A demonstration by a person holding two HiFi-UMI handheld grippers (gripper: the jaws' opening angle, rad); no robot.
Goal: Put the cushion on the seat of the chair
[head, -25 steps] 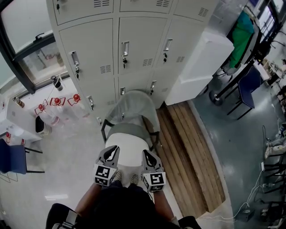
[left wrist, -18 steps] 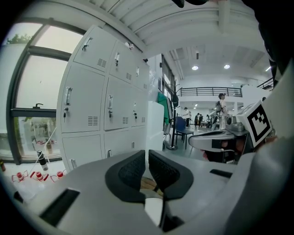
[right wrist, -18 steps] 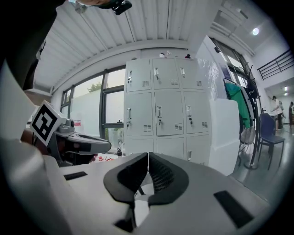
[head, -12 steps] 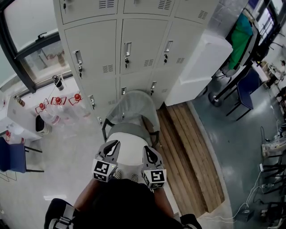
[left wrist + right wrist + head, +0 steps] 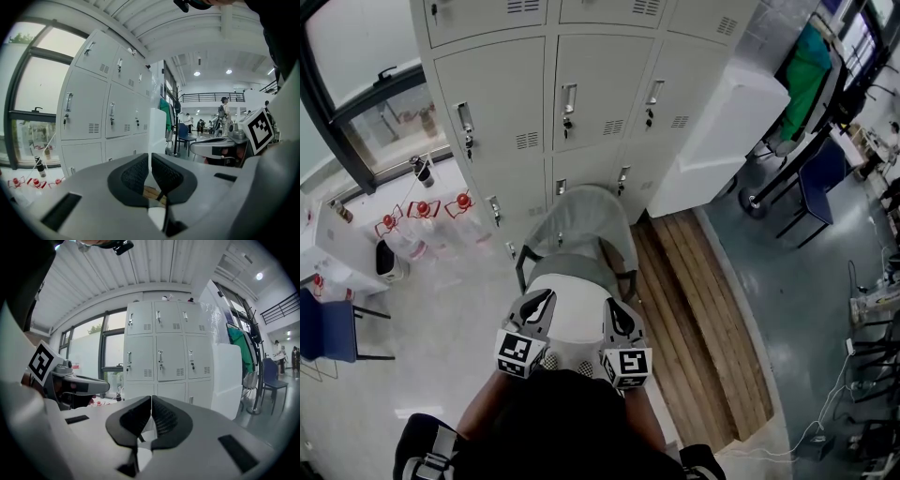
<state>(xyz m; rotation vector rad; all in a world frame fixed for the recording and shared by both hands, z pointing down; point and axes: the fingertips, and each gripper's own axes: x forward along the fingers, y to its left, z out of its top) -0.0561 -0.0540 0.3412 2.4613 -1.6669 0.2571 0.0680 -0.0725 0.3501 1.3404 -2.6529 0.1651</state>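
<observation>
A grey chair point(image 5: 579, 221) stands against the lockers, its seat point(image 5: 572, 268) partly covered from above by a white cushion point(image 5: 574, 317). Both grippers hold the cushion by its near edge, above the seat's front. My left gripper point(image 5: 539, 306) is shut on the cushion's left side, and white fabric point(image 5: 157, 216) shows under its closed pads point(image 5: 136, 173). My right gripper point(image 5: 615, 311) is shut on the right side, with white fabric point(image 5: 143, 458) below its pads point(image 5: 161, 417) too. A dotted underside point(image 5: 564, 362) hangs between the two marker cubes.
Grey lockers point(image 5: 581, 94) rise just behind the chair. Wooden planks point(image 5: 694, 319) lie on the floor to its right, beside a white cabinet point(image 5: 722, 131). Red-capped bottles point(image 5: 422, 211) and a blue chair point(image 5: 328, 333) are at the left. More chairs point(image 5: 820, 178) stand at the right.
Both grippers and the cushion have risen slightly, the left more. The cushion now hides more of the seat in the head view. Both jaws stayed shut.
</observation>
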